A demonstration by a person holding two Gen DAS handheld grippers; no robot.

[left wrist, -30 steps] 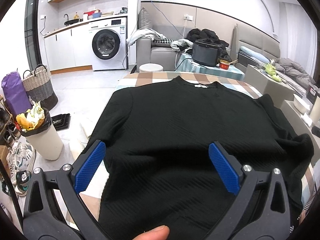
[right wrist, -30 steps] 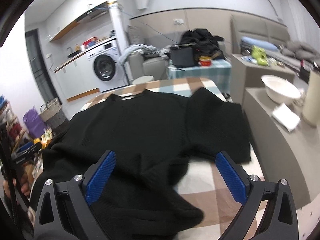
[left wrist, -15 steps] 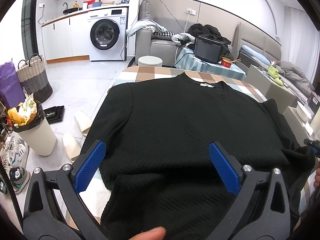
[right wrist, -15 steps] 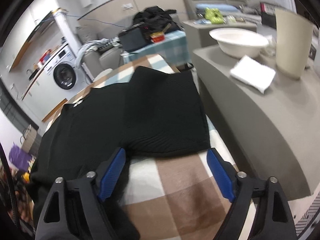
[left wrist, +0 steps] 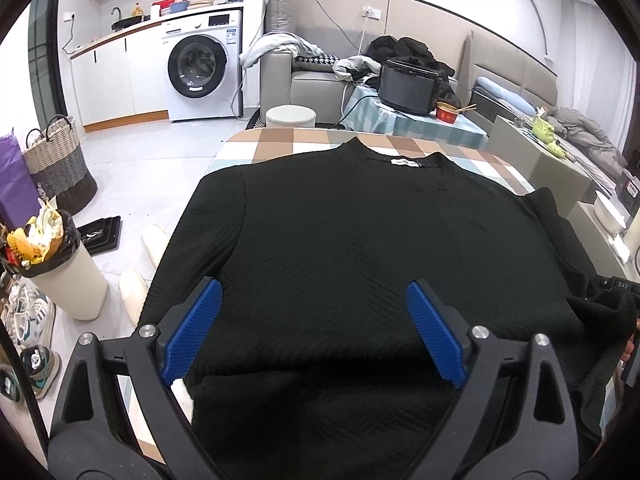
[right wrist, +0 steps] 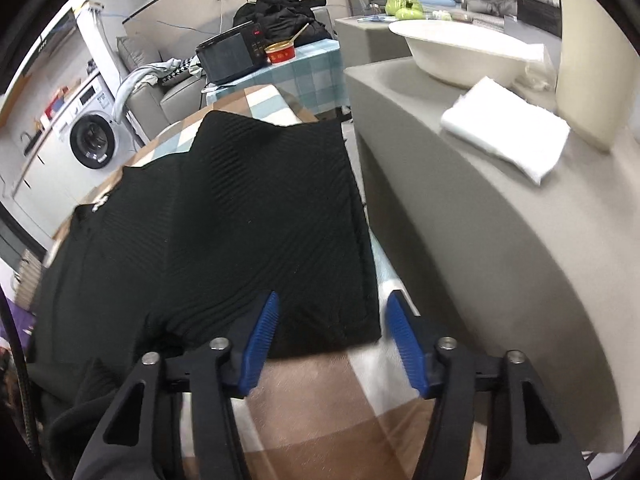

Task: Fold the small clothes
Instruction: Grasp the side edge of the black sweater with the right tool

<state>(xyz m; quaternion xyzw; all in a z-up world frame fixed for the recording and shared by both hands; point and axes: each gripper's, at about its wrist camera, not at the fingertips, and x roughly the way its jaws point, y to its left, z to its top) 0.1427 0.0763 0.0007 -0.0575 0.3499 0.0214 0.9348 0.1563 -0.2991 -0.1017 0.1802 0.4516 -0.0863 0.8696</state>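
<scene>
A black knit sweater (left wrist: 352, 240) lies spread on a checked tablecloth (left wrist: 288, 140), collar away from me. My left gripper (left wrist: 314, 312) is open and empty, hovering over the sweater's lower body near the hem. In the right wrist view the sweater's right sleeve (right wrist: 280, 208) lies flat along the table's right edge. My right gripper (right wrist: 332, 324) is open, its blue pads on either side of the sleeve's cuff end, just above the cloth (right wrist: 320, 412).
A grey counter (right wrist: 480, 240) stands close on the right with a white folded cloth (right wrist: 508, 136) and a white basin (right wrist: 460, 52). On the left floor are a full bin (left wrist: 60, 264), slippers (left wrist: 140, 264) and a basket (left wrist: 60, 168). A washing machine (left wrist: 204, 68) stands behind.
My right gripper has swung right and dropped down to the sleeve's cuff end, its jaws narrower than before. My left gripper rose slightly and stays open over the hem.
</scene>
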